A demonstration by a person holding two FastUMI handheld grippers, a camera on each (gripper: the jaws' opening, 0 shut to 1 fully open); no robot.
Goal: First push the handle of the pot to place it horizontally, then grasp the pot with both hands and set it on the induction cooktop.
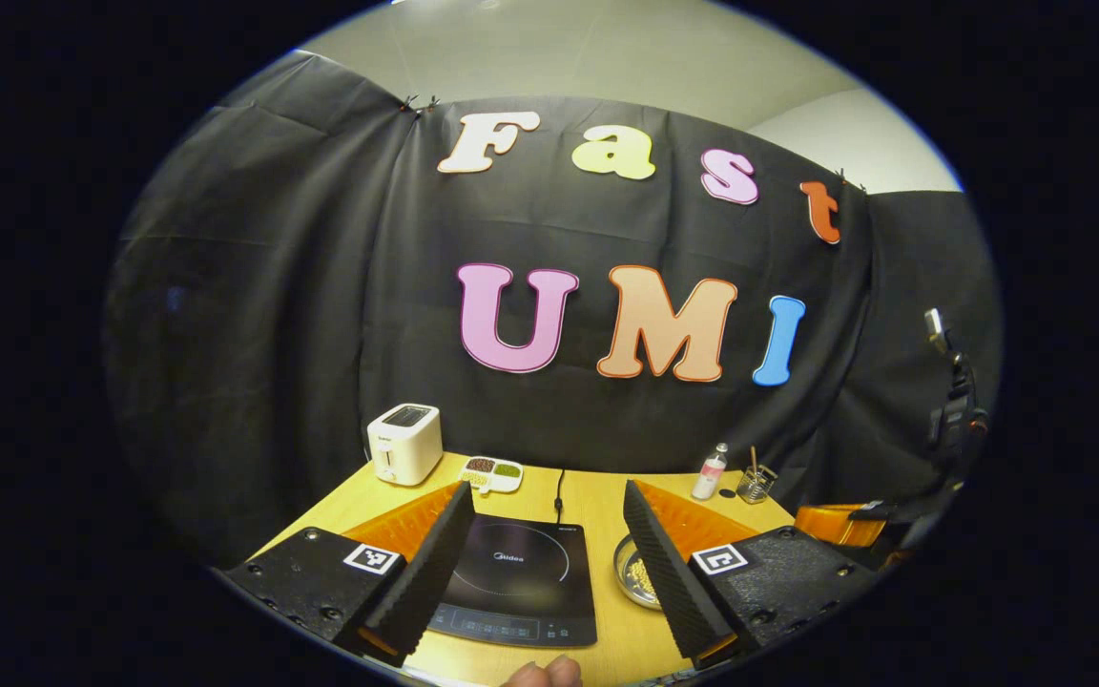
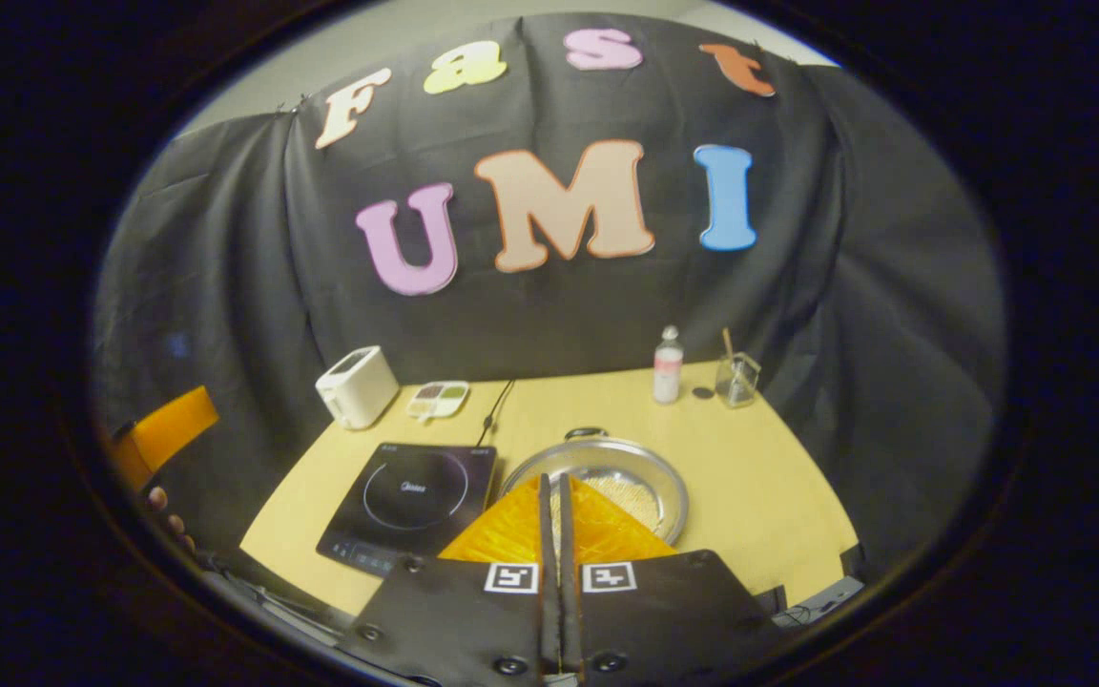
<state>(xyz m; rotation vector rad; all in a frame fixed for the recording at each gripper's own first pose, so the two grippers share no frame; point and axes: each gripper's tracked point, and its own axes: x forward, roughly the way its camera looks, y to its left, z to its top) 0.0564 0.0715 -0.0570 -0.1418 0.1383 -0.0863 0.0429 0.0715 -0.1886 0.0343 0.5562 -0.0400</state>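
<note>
A shallow steel pot [image 2: 635,468] holding pale grains sits on the wooden table just right of the black induction cooktop [image 2: 411,504]. Its small dark handle [image 2: 586,433] is at the far rim, pointing toward the back wall. My right gripper [image 2: 554,479] is shut with nothing between its fingers, and its tips hover over the pot's near rim. My left gripper [image 1: 547,485] stands open above the table's front edge, framing the cooktop [image 1: 521,571]. Its right finger hides part of the pot [image 1: 633,572].
At the back of the table stand a white toaster [image 2: 356,386], a small dish of beans [image 2: 438,399], a bottle [image 2: 668,364] and a glass [image 2: 736,379] with a stick. The cooktop's cord [image 2: 497,405] runs toward the wall. A fingertip [image 1: 540,675] shows at the bottom edge.
</note>
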